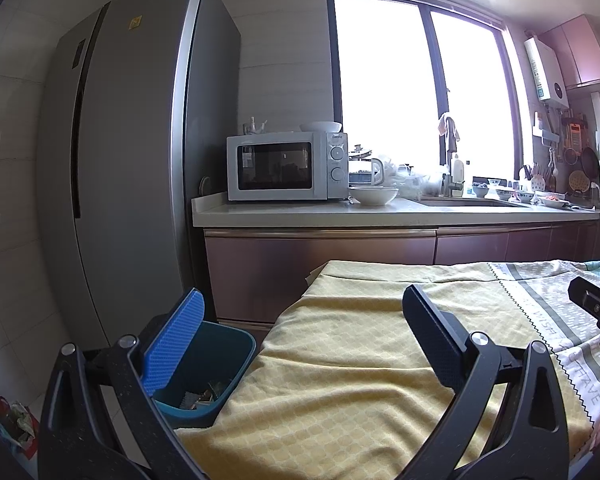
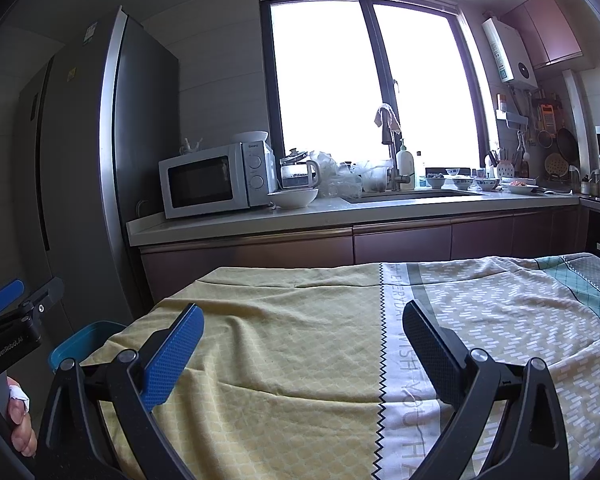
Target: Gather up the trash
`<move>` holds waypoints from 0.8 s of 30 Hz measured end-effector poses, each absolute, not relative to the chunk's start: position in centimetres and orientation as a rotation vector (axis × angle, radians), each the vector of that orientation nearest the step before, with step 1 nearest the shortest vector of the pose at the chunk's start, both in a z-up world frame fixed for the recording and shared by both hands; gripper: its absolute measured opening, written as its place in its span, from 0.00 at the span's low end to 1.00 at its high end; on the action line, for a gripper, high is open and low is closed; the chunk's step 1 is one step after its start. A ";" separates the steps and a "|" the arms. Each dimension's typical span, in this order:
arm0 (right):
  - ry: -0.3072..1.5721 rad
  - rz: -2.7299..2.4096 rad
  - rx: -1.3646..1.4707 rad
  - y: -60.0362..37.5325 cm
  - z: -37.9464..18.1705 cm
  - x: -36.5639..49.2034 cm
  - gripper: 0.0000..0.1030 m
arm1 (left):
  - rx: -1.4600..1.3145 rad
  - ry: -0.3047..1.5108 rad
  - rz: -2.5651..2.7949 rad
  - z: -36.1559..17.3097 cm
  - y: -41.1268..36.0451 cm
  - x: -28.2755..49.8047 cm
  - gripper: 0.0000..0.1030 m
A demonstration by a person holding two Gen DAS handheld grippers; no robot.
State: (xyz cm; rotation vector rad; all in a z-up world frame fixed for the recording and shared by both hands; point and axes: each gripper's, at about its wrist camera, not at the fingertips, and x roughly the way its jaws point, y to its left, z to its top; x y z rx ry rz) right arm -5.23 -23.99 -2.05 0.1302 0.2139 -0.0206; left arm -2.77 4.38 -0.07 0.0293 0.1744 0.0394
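Holding scraps, blue bin (image 1: 204, 368) beside table, both grippers' jaws released, empty.

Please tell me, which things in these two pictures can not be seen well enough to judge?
- Trash bin contents: left wrist view, dark scraps, partly covered by the blue finger pad; items unidentifiable.
- Same bin in right wrist view: only its rim shows past the yellow cloth.
- Outside the window: both views, overexposed white.
- Small bowls by the sink: too small to read contents.
- Left gripper and right gripper: open, empty.
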 end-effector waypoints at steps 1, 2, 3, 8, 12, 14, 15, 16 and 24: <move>0.215 -0.020 0.130 -24.0 -2.1 -5.1 0.93 | 0.029 0.175 0.039 -0.1 4.4 -2.8 0.95; 0.216 -0.020 0.130 -24.0 -2.1 -5.2 0.93 | 0.028 0.177 0.039 -0.1 4.4 -2.8 0.95; 0.215 -0.020 0.130 -24.0 -2.1 -5.1 0.93 | 0.027 0.178 0.038 -0.1 4.4 -2.8 0.95; 0.218 -0.019 0.129 -23.9 -2.0 -5.1 0.93 | 0.029 0.177 0.039 -0.1 4.5 -2.8 0.95; 0.216 -0.017 0.129 -24.0 -2.0 -5.0 0.93 | 0.029 0.178 0.039 -0.1 4.5 -2.8 0.95; 0.216 -0.016 0.130 -24.1 -1.9 -4.9 0.93 | 0.030 0.178 0.039 0.0 4.4 -2.8 0.95; 0.218 -0.015 0.131 -24.1 -1.9 -4.9 0.93 | 0.031 0.179 0.040 -0.1 4.4 -2.7 0.95; 0.218 -0.015 0.131 -24.1 -1.9 -4.9 0.93 | 0.032 0.180 0.040 0.0 4.4 -2.7 0.95; 0.219 -0.014 0.132 -24.2 -2.1 -4.8 0.93 | 0.035 0.183 0.040 -0.1 4.3 -2.5 0.95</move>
